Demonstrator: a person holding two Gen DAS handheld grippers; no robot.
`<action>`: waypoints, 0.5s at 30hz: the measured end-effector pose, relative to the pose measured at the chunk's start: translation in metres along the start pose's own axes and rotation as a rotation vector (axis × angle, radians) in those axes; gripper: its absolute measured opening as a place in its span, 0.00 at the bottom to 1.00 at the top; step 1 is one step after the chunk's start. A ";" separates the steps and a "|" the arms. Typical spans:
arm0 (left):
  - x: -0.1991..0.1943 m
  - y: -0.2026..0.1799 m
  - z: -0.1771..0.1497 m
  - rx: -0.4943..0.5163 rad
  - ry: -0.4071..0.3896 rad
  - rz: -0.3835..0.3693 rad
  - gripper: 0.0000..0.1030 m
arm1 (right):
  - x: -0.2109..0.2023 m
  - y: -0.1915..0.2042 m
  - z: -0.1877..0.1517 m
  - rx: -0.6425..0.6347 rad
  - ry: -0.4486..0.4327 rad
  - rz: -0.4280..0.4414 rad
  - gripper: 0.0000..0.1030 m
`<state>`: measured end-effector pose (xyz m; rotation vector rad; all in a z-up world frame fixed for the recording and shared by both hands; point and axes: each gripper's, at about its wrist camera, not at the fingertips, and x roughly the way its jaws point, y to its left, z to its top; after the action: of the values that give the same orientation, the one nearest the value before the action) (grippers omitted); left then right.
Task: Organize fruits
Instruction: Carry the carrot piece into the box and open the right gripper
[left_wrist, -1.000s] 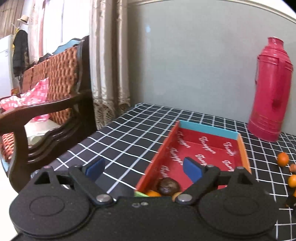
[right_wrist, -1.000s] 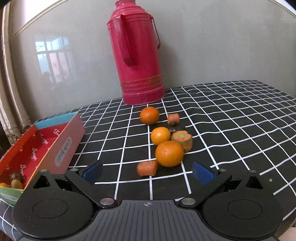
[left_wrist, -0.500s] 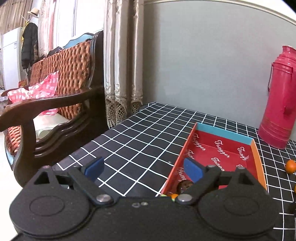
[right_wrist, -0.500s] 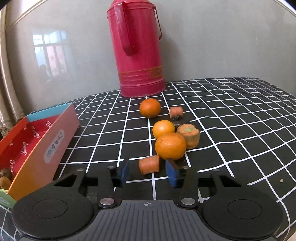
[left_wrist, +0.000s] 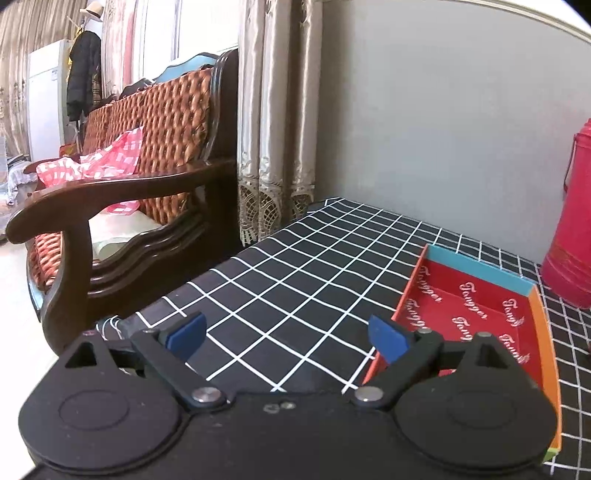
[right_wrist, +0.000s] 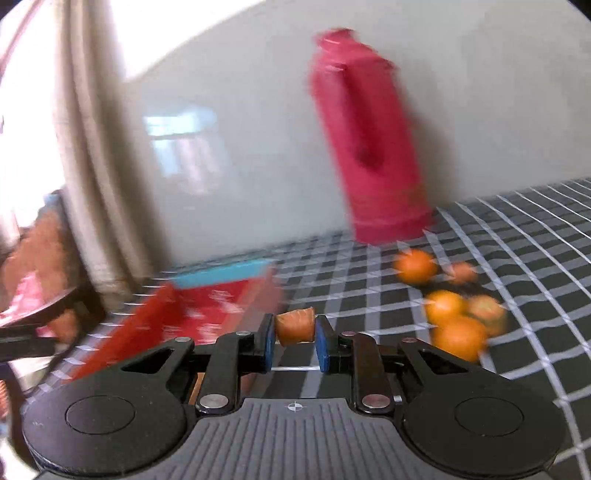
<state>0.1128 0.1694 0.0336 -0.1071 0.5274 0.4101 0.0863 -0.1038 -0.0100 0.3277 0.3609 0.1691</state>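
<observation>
Left wrist view: the left gripper stands wide apart over the checked cloth, nothing between its pads. The red tray lies at 3 o'clock from it, the flask beyond.

Right wrist view, blurred: the right gripper is clamped on a carrot piece, lifted clear of the cloth. The tray sits at 10 o'clock, the oranges at 3 o'clock, the flask at 1 o'clock.
</observation>
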 end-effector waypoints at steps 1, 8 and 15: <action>0.000 0.000 -0.001 0.003 0.001 0.004 0.86 | 0.000 0.007 -0.001 -0.019 -0.002 0.034 0.22; -0.001 0.007 -0.001 0.011 -0.012 0.017 0.86 | 0.012 0.050 -0.009 -0.136 0.033 0.184 0.22; 0.002 0.015 0.002 -0.007 -0.004 0.031 0.87 | 0.026 0.069 -0.022 -0.175 0.100 0.194 0.32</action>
<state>0.1085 0.1844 0.0343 -0.1048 0.5246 0.4425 0.0945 -0.0278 -0.0139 0.1814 0.4099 0.4064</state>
